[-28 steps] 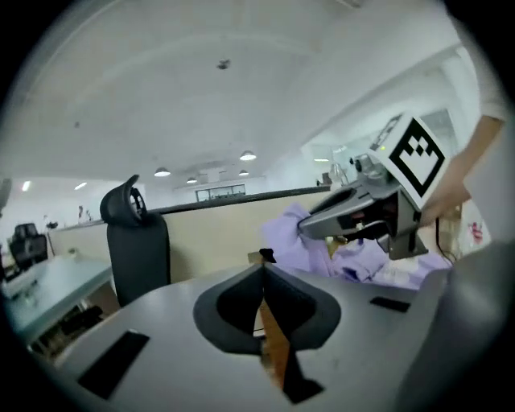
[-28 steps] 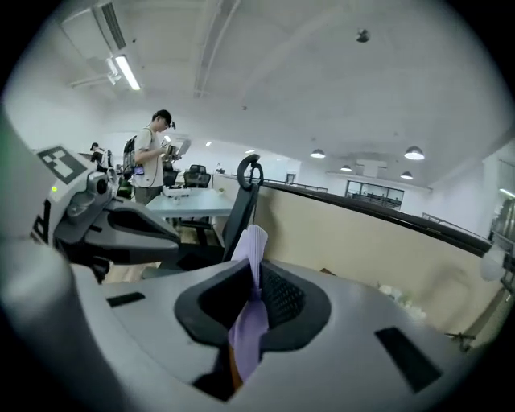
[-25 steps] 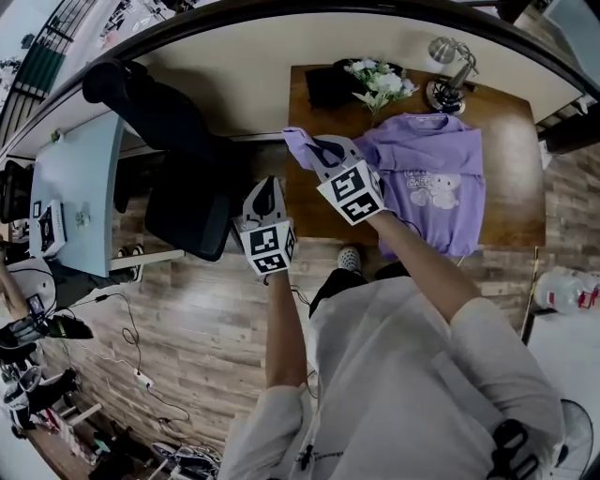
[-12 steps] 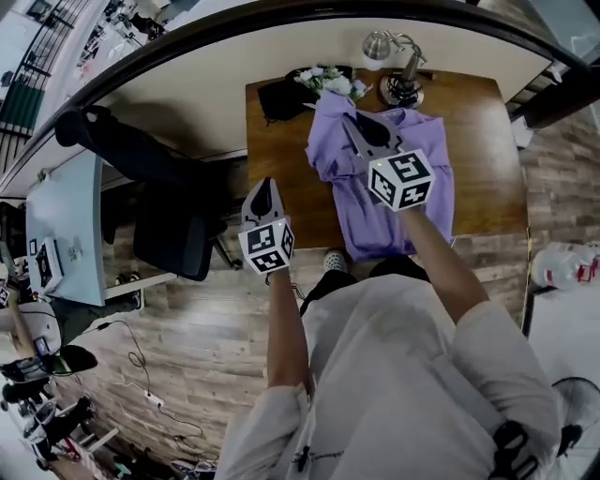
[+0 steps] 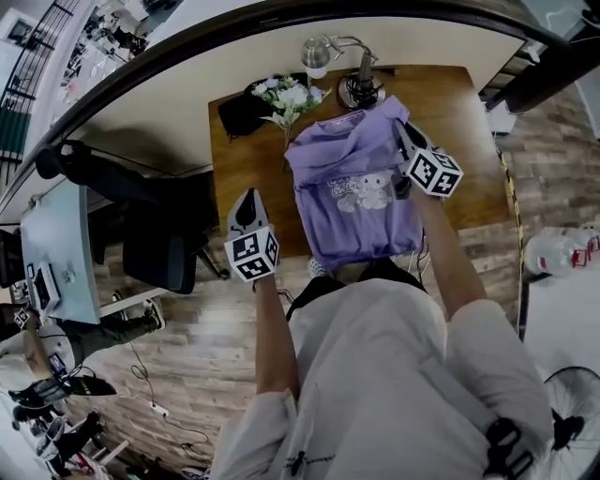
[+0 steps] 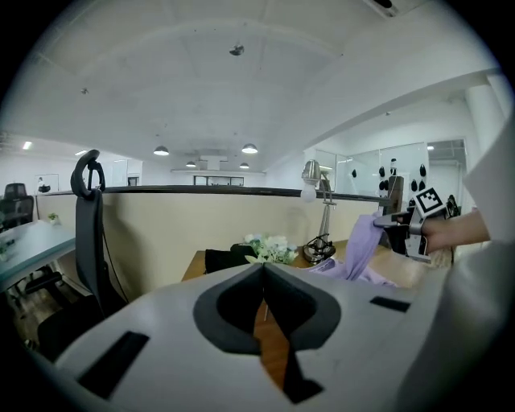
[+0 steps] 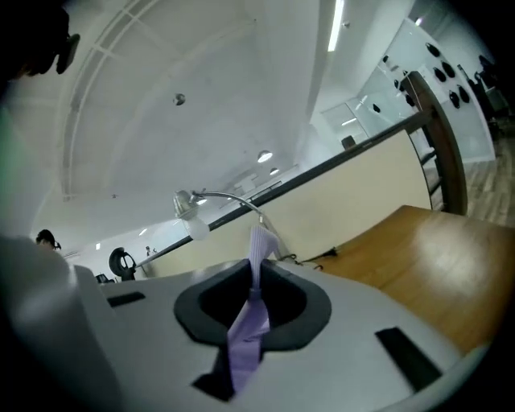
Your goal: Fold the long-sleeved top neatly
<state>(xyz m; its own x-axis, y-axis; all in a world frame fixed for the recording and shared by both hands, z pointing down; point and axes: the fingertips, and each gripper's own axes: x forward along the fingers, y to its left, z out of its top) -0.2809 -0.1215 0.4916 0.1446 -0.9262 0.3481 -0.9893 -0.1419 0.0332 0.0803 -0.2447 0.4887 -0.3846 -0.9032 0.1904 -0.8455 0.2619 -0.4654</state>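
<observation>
The left tongs (image 5: 249, 200) hung at the eight o'clock corner of the counter (image 5: 246, 169), pressed together with nothing in them. The purple long-sleeved top (image 5: 361, 202) lay across the counter's middle. At its one o'clock the right tongs (image 5: 405, 134) pinched a strip of its cloth, raised off the wood.

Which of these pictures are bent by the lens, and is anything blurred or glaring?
Head view: strong fisheye, the table edges bow, yet all is sharp. Left gripper view: black rounded corners, no glare. Right gripper view: tilted scene, a bright ceiling strip, the near purple top slightly soft.
</observation>
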